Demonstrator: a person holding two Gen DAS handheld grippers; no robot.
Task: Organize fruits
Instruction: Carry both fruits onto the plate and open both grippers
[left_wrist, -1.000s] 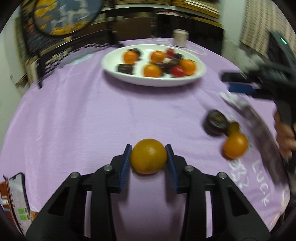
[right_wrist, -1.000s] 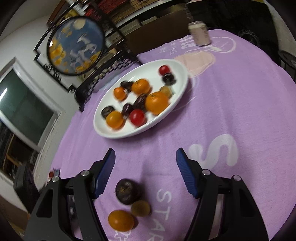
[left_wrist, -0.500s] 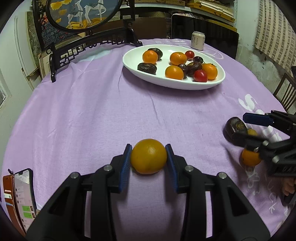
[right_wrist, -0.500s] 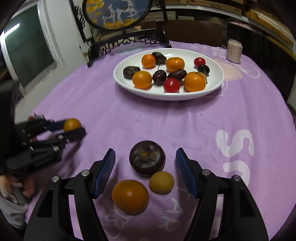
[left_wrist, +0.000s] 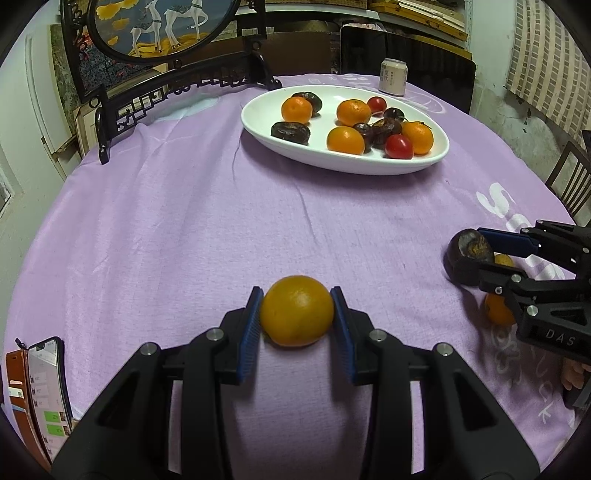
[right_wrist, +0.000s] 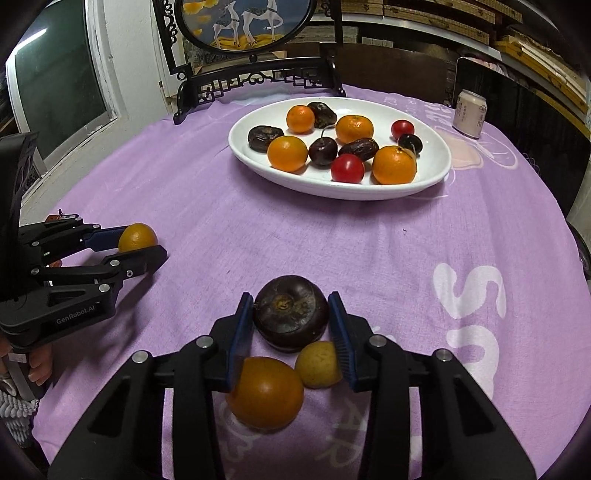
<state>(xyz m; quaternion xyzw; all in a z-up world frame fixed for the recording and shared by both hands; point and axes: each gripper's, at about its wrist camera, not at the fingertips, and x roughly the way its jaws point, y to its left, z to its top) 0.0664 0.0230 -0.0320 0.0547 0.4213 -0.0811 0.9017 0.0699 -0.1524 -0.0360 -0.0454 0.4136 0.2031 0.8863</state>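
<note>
Right hand-held gripper (right_wrist: 291, 321) is closing around dark fruit (right_wrist: 290, 312).

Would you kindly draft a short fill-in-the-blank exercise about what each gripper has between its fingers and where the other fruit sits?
1. The left gripper is shut on an ____ fruit.
2. The right gripper, jaws closing, has a dark ____ fruit between its pads.
3. Most fruit lies in the ____ dish.
4. The tablecloth is ____.

Missing words: orange; brown; white; purple
</note>
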